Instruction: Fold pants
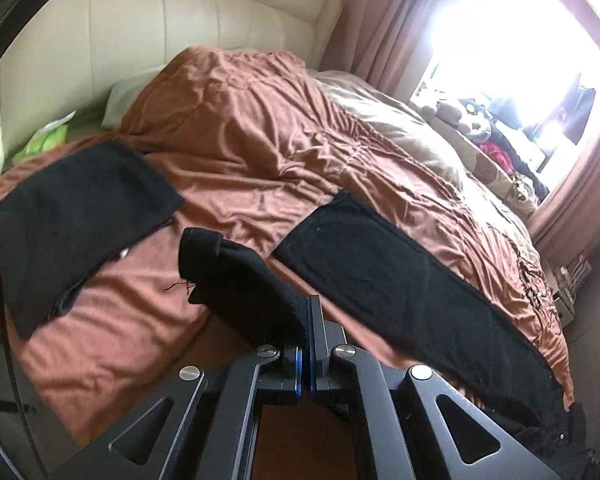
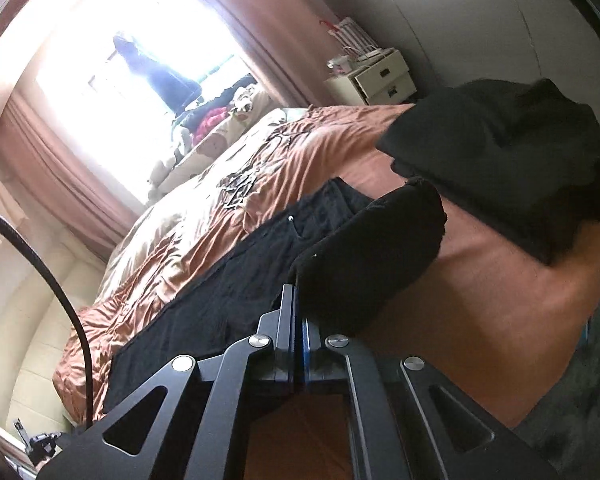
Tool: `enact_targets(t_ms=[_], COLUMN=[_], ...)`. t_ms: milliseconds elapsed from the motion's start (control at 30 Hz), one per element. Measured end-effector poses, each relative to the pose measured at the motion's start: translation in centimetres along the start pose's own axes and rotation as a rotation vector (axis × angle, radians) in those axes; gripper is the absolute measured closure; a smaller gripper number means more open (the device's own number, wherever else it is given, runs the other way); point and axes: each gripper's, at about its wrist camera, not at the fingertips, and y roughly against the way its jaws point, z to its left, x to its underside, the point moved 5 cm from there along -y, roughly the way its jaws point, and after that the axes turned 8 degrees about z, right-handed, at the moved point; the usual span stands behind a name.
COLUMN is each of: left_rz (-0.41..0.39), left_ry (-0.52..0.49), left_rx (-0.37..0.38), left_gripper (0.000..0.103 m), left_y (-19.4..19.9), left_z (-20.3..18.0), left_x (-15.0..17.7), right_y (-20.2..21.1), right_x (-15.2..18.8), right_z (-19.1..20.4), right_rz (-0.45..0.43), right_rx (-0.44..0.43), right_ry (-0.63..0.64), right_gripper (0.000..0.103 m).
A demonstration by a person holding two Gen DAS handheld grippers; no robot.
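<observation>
Here both the left claw (image 1: pixel 307 312) and right claw (image 2: pixel 296 300) clench the black pants (image 1: pixel 380 264), stretched lengthwise along the bed (image 1: pixel 240 152).

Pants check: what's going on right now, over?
Left gripper and right gripper shut on black pants. Cuff ends lifted. Folded black pile beside them.

Black pants (image 1: pixel 380 264) lie flat on the bed, hem ends lifted.

Left gripper (image 1: pixel 307 312), right gripper (image 2: pixel 296 304): jaws clamped on cloth
</observation>
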Motion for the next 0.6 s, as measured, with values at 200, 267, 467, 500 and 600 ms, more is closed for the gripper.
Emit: enact_targets(t_ms=[200,267,467,500,600], left_rz=[-0.032,-0.041,-0.053,-0.054,-0.055], left_ry=[-0.05,-0.063,-0.087,-0.091,-0.104], left_rx=[0.001,-0.004,-0.018,-0.017,-0.019], left_gripper=[0.101,0.101,0.101,0.101,0.101], left_y=[-1.1,-1.6,-3.7,-4.0,-5.4], left_z=[-2.2,-3.0,-5.1,-5.4,-6.5], left_x=[-3.4,-4.6,-7.5,-7.9,-9.3], right_y=[-1.4,-2.1,-5.0,-5.6,-7.5], right_x=[-2.8,-3.5,-5.9,-6.3,-7.0], right_z=[2.1,2.6,4.3,4.6,5.4], right_rz=[-0.028,-0.032,-0.057,-0.062,-0.075], right_rx=[-0.005,-0.003,0.014,0.022,0.05], right_ry=[0.031,0.036,0.059,0.061,0.068], right_gripper=[0.103,0.103,0.103,0.103,0.103])
